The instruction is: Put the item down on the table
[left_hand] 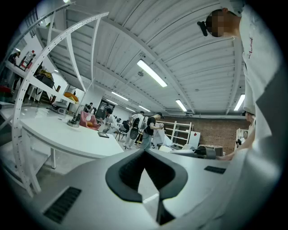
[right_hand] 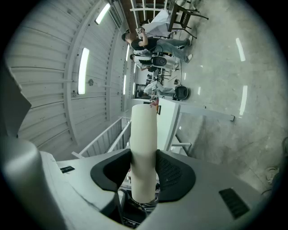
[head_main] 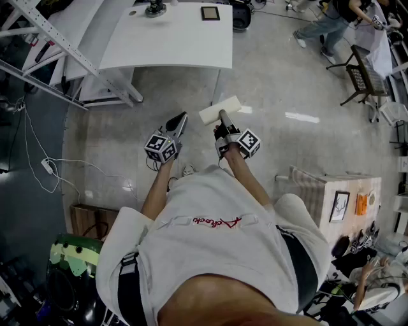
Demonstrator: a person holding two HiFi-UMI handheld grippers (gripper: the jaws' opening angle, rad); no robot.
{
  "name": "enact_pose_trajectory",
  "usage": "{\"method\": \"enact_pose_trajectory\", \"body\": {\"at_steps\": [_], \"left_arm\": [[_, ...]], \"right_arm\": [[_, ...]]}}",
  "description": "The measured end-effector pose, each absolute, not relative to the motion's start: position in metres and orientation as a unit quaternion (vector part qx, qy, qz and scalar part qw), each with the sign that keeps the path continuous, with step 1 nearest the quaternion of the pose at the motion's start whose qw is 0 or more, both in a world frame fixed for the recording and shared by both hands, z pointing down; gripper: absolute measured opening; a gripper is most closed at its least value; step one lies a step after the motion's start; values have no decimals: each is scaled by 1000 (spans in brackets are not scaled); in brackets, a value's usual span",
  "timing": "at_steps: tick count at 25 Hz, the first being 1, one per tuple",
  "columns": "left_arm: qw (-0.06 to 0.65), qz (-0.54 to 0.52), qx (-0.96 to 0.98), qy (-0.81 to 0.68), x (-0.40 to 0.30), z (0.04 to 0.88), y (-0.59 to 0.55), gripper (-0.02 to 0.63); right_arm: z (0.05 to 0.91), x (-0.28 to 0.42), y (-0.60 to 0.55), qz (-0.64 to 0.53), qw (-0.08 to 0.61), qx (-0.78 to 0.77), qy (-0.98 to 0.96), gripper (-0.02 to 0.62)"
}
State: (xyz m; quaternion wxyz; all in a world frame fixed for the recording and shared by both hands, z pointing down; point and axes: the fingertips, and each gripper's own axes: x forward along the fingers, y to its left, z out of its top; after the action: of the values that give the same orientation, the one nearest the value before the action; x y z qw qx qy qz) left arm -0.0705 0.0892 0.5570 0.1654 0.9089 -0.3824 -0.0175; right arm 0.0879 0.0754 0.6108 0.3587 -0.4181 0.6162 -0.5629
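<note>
My right gripper (head_main: 222, 118) is shut on a flat cream-white block (head_main: 220, 109) and holds it in the air over the grey floor, short of the white table (head_main: 166, 44). In the right gripper view the block (right_hand: 144, 148) stands out between the two dark pads, and the table (right_hand: 169, 117) lies beyond it. My left gripper (head_main: 181, 121) hangs just left of the block, shut, with nothing in it. In the left gripper view its jaws (left_hand: 145, 153) meet at the tips, and the table (left_hand: 67, 137) stretches off to the left.
On the table's far side rest a dark stand (head_main: 155, 7) and a framed tablet (head_main: 210, 13). A metal truss (head_main: 57, 38) crosses at upper left. A chair (head_main: 363, 73) and a small table with a picture frame (head_main: 338, 204) stand at right. A cable (head_main: 48, 167) trails on the floor at left.
</note>
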Motion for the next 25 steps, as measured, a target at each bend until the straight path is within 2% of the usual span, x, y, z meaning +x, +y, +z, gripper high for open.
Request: {"method": "enact_pose_trajectory", "body": {"at_steps": [25], "left_arm": [[185, 0, 909, -373, -18, 574, 130, 18]], "right_arm": [[617, 128, 111, -568, 360, -409, 617, 178]]}}
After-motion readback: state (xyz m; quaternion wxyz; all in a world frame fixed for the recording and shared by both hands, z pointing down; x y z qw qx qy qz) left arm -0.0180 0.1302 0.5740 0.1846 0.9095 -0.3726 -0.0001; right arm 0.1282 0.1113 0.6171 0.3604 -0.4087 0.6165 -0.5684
